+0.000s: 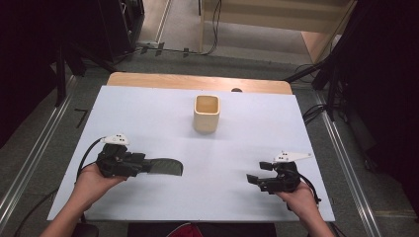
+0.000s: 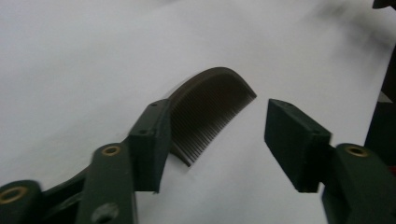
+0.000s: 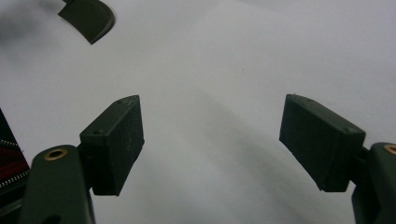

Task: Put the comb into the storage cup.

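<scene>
A dark curved comb (image 1: 167, 166) lies flat on the white table top (image 1: 143, 113), at the front left. My left gripper (image 1: 147, 165) points right at its near end. In the left gripper view the comb (image 2: 210, 105) has its near end between the jaws of the left gripper (image 2: 219, 140). It lies close against the left pad (image 2: 149, 144), and a wide gap separates it from the right pad, so the gripper is open. My right gripper (image 1: 254, 178) rests at the front right, open (image 3: 210, 140) with bare table between its pads. The comb's tip (image 3: 88, 16) shows far off in its view.
A cream square cup (image 1: 206, 112) stands upright in the middle of the table toward the back. A wooden strip (image 1: 197, 81) runs along the far edge. Dark stands and cables surround the table on the floor.
</scene>
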`<state>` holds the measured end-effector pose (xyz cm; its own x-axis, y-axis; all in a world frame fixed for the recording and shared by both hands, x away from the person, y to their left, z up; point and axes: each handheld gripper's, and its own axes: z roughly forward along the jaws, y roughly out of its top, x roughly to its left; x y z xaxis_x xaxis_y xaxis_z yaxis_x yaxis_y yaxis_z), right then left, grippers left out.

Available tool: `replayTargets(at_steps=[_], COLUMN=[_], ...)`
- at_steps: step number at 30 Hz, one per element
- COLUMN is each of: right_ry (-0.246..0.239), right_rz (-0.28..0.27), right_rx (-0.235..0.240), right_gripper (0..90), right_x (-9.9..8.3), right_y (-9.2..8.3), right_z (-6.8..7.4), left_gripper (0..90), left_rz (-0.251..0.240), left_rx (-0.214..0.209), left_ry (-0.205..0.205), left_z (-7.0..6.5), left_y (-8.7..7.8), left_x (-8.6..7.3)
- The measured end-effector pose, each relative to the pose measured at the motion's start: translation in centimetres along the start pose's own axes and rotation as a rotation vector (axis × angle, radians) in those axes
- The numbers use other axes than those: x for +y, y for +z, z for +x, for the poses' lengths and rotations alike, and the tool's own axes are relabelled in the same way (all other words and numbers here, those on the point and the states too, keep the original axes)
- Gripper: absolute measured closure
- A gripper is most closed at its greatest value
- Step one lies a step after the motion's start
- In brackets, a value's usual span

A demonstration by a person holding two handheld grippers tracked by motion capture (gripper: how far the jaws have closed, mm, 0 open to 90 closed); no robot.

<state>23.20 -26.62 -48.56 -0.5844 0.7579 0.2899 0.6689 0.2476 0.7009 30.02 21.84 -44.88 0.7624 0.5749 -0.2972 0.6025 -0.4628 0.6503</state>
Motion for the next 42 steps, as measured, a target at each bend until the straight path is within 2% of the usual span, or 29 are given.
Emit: replayTargets(at_steps=[2,3,5,6,7,10,17,21,23,26,31,42], right_ry=[0.001,0.001,0.001,0.001,-0.002,0.0,0.0,0.004,0.004,0.002,0.005,0.005], right_rz=[0.0,0.0,0.0,0.0,-0.001,0.0,-0.001,0.0,0.002,0.002,-0.001,-0.002], right_rx=[0.0,0.0,-0.001,-0.001,-0.003,-0.005,-0.007,-0.009,-0.01,-0.01,-0.013,-0.012], right_gripper=[19.9,19.9,19.9,19.9,19.9,19.9,19.9,20.0,20.0,20.0,20.0,20.0], right_x=[0.0,0.0,0.0,0.0,0.0,0.0,-0.1,-0.1,-0.1,-0.1,-0.1,-0.1], right_y=[0.0,0.0,0.0,0.0,0.0,-0.1,-0.1,-0.1,-0.1,-0.1,-0.1,-0.2], right_z=[0.0,0.0,0.0,0.0,0.0,0.0,0.0,0.0,0.0,0.0,-0.1,-0.1], left_gripper=[58.3,58.3,72.3,72.3,75.8,89.3,90.0,90.0,90.0,90.0,90.0,90.0], left_rz=[-0.001,0.002,0.026,0.041,0.062,0.112,0.177,0.186,0.199,0.21,0.208,0.182], left_rx=[-0.025,-0.04,-0.043,-0.045,-0.056,-0.053,-0.034,-0.033,-0.014,-0.006,0.001,0.01], left_ry=[0.001,0.013,0.042,0.052,0.064,0.097,0.129,0.118,0.139,0.141,0.125,0.118], left_z=[-0.5,-0.7,-1.5,-1.7,-2.0,-2.4,-2.5,-2.4,-2.6,-2.5,-2.2,-1.8], left_y=[0.4,0.6,1.3,1.6,2.1,3.1,4.9,5.7,6.3,6.6,6.9,7.6], left_x=[0.1,0.2,0.2,0.1,0.1,0.0,0.1,0.0,0.0,0.0,0.1,0.7])
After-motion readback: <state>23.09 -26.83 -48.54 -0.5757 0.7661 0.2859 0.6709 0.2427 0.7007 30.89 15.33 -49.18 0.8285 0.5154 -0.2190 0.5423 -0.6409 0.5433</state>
